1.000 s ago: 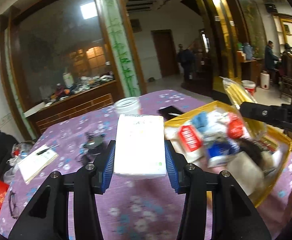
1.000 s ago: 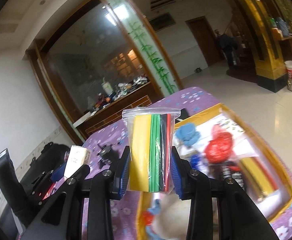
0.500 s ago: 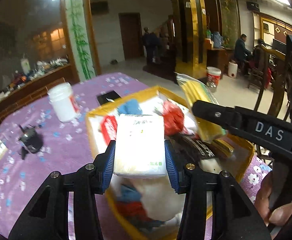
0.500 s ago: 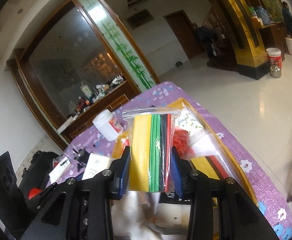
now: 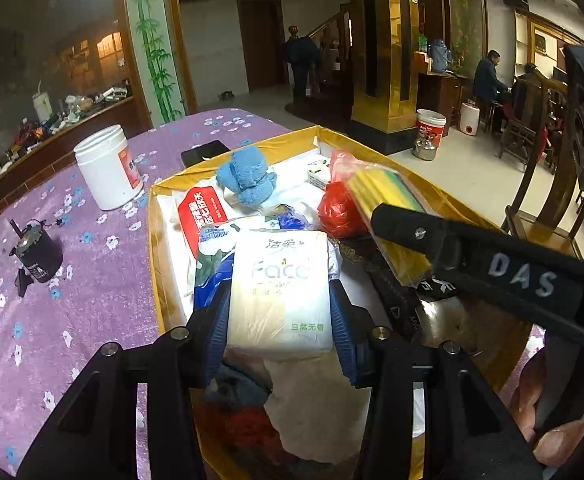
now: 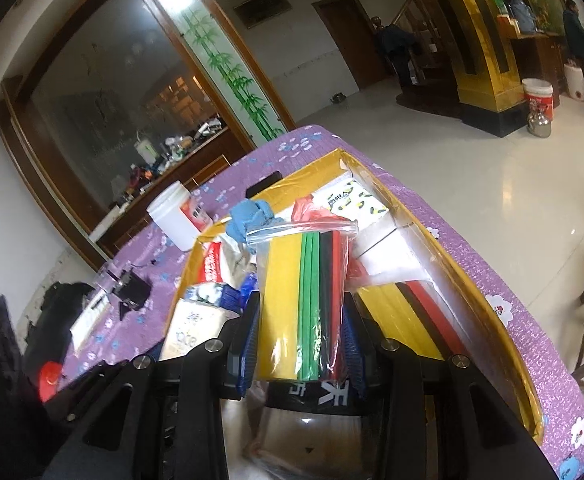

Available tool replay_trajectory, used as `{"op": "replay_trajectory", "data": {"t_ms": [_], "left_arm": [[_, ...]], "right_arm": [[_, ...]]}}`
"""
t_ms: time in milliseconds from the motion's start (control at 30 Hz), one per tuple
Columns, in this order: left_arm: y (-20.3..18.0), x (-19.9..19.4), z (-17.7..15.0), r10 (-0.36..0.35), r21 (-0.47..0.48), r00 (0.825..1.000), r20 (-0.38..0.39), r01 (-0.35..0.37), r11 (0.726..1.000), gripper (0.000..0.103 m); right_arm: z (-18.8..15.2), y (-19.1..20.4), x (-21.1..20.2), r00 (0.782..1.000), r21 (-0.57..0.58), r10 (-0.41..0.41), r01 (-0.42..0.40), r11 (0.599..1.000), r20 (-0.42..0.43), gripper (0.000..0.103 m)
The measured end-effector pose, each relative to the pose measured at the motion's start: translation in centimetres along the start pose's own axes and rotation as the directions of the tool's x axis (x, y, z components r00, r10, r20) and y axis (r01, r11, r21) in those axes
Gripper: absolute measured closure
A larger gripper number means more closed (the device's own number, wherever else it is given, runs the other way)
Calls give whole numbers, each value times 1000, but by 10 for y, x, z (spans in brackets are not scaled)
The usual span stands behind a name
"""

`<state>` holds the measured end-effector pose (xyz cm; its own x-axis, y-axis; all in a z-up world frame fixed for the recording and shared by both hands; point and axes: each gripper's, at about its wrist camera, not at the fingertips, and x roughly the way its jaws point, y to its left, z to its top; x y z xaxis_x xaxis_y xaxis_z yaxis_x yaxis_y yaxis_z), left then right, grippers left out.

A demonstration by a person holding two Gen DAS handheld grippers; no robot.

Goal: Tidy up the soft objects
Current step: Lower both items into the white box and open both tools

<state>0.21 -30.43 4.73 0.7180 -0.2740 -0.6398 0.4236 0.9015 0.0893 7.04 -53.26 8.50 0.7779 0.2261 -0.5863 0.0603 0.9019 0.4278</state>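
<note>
The yellow box [image 5: 154, 248] sits on the counter [image 5: 72, 312], which is covered in a purple flowered cloth, and it is crowded with soft goods. Over the box, the left claw [image 5: 280, 316] is clamped on a white tissue pack [image 5: 280, 292], its blue pads pressed against both sides of the pack. Beside it, the right claw [image 6: 301, 340] grips a clear zip bag of coloured strips [image 6: 305, 300] in yellow, green, black and red, held upright above the box's near end.

Inside the box, toward its far end, lies a blue cloth [image 5: 248, 178]. A red-and-white packet [image 5: 203, 212] lies against the box's left wall, and a red plastic bag [image 5: 337, 210] lies toward the right wall. A blue-and-white wrapped pack [image 5: 208, 264] sits just behind the tissue pack. A second bag of yellow, black and red strips [image 6: 407, 320] lies along the right wall, with a white packet bearing yellow and black marks [image 6: 351, 200] in the far right corner.

Outside the box, to its left, stand a white jar [image 5: 106, 168] and a small black device [image 5: 38, 258]; a dark phone [image 5: 206, 151] lies beyond the far wall.
</note>
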Motion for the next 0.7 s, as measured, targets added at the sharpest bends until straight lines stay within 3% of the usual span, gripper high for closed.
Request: {"op": "replay_trajectory", "data": {"t_ms": [200,700], "left_arm": [[-2,1,-5,32,19,999,21,-32,999,59],[-1,2,-6,54,32,998,37,-55,998,58]], "right_arm": [[-3,13,12,998,-74,-66,64,995,-18,63],[-1,17,16,996,-98,-85,82,992,-27,62]]}}
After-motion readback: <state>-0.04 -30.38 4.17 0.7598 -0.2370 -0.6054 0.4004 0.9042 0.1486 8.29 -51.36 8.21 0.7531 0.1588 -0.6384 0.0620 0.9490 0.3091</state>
